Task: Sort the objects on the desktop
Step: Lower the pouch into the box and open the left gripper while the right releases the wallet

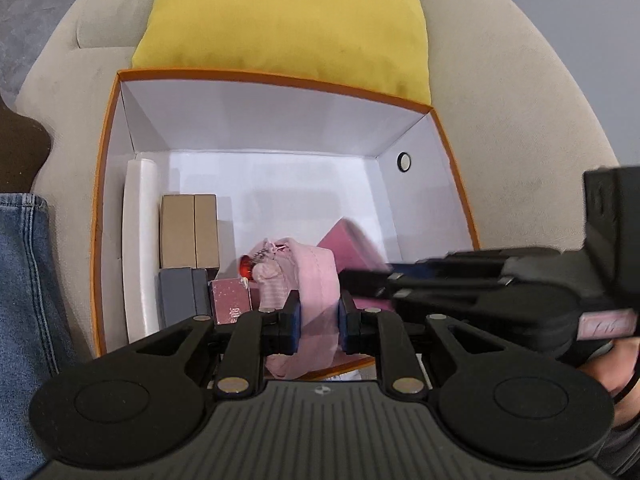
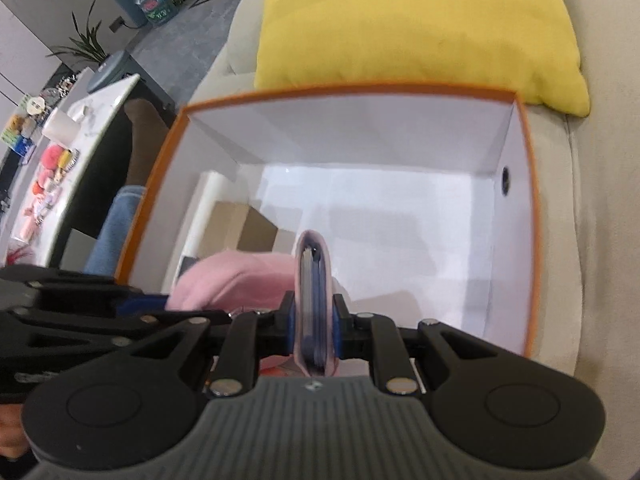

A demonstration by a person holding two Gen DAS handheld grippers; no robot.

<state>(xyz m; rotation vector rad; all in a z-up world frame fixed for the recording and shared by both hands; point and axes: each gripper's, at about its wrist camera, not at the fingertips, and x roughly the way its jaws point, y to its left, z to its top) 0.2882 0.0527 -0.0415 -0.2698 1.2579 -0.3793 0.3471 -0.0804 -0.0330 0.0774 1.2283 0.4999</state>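
An orange box [image 1: 276, 78] with white inside walls stands on a beige sofa. My left gripper [image 1: 318, 312] is over its near edge, shut on a soft pink cloth [image 1: 312, 276] that sags into the box. A red bead charm [image 1: 246, 268] lies against the cloth. My right gripper [image 2: 314, 320] is shut on a thin pink notebook [image 2: 314, 272], held edge-on above the box floor. In the left wrist view the right gripper [image 1: 372, 280] reaches in from the right with the notebook [image 1: 348, 236] slanting down. From the right wrist, the left gripper [image 2: 160, 308] and cloth [image 2: 232, 280] show at the left.
Along the box's left side lie a white roll [image 1: 138, 240], two brown cartons [image 1: 188, 232], a grey case [image 1: 182, 296] and a glittery pink box [image 1: 232, 300]. A yellow cushion [image 1: 280, 20] leans behind. A denim leg [image 1: 24, 300] is at left; a cluttered table [image 2: 52, 160] stands beyond.
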